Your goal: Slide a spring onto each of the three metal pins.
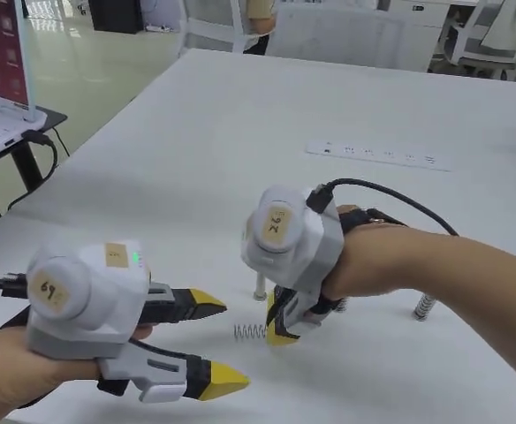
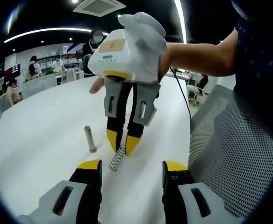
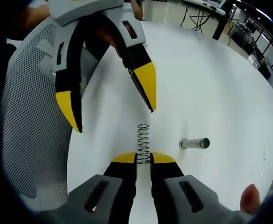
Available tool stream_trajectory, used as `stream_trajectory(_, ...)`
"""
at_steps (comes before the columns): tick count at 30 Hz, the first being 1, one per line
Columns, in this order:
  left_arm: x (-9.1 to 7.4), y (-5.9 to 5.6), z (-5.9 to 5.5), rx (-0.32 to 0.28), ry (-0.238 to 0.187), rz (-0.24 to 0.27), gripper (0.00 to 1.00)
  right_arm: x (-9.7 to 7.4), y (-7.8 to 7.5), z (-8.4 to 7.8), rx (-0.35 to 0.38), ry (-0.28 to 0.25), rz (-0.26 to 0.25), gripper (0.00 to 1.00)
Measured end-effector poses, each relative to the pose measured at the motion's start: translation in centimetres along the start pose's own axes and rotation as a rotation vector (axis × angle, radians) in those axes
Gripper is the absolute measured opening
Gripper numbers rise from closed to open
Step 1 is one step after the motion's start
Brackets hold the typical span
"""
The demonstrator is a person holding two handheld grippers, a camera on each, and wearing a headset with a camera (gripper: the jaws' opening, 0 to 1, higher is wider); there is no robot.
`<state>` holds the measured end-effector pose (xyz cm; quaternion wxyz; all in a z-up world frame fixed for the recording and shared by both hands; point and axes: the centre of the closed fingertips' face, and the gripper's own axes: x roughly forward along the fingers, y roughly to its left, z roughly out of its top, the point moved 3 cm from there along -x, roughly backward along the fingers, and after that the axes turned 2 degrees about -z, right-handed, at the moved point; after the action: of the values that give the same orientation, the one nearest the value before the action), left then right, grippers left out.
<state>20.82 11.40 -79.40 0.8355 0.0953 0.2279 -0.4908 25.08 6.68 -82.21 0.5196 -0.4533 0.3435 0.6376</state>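
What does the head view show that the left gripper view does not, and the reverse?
Head view adds: a white power strip, a laptop, a second metal spring further right. Left gripper view adds: a grey mesh chair, people behind. Both: the right gripper shut on a small coiled metal spring near an upright metal pin on the white table.

Bright, even indoor light fills all three views. In the left gripper view, ceiling strips (image 2: 179, 18) glare white against a dark ceiling. The white table (image 1: 240, 124) gives a soft sheen, and shadows on it are faint and soft-edged. The floor (image 1: 90, 53) shines pale. The head view is slightly soft, most at the left gripper (image 1: 221, 343). Both gripper views bow lines toward their edges. The spring (image 3: 143, 137) is sharp.
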Motion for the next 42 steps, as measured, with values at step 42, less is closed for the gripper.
stream_trajectory(42, 2.8, -1.4, 3.4, 0.170, 0.023, -0.147, 0.15, -5.4, 2.5, -1.1, 0.019, -0.004, -0.024, 0.08)
